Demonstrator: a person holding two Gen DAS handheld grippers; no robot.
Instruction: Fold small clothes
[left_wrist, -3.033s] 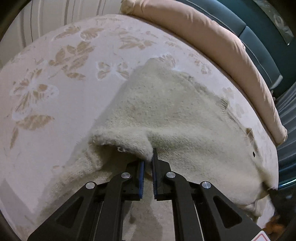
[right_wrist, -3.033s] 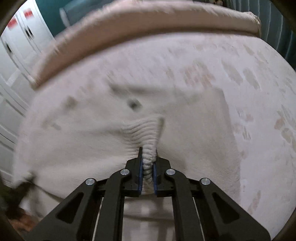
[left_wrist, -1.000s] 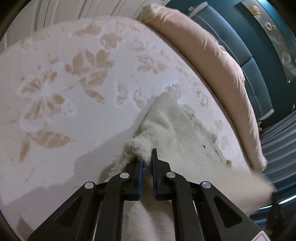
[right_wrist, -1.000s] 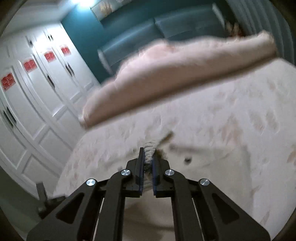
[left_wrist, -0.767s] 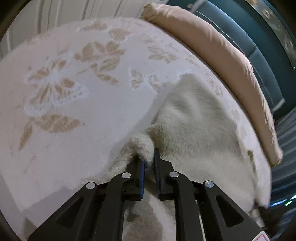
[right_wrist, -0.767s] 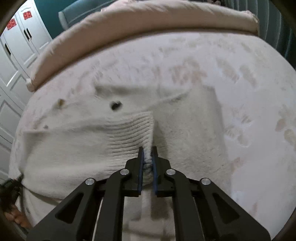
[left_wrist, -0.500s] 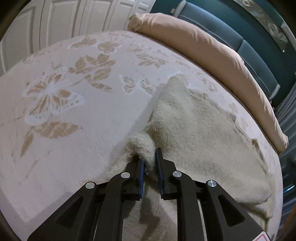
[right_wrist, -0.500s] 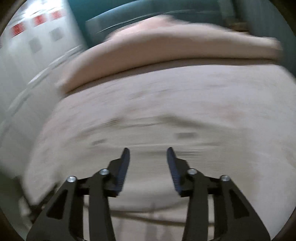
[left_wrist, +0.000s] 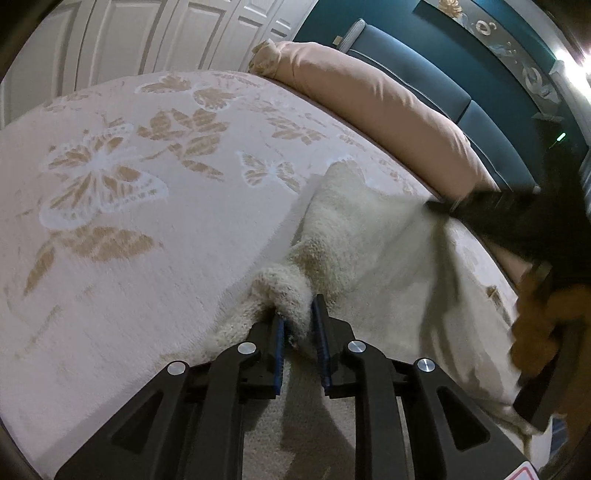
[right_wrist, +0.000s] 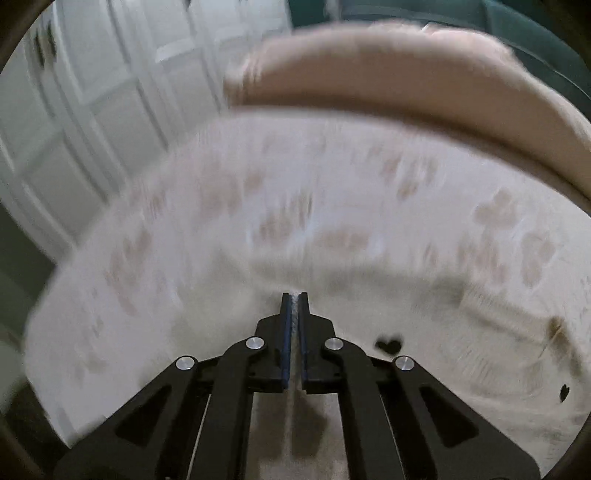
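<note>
On the pale butterfly-patterned bedspread (left_wrist: 147, 206) lies the fluffy cream knitted garment (left_wrist: 369, 251). Its bunched edge sits between the slightly parted fingers of the left gripper (left_wrist: 298, 325). The right gripper (right_wrist: 294, 314) is pinching a thin fold of it.

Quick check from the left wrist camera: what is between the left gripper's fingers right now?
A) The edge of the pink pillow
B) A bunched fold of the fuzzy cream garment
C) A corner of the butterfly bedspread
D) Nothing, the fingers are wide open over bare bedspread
B: the left gripper has a fuzzy bunch of the cream garment between its blue pads, lying on the butterfly bedspread.
</note>
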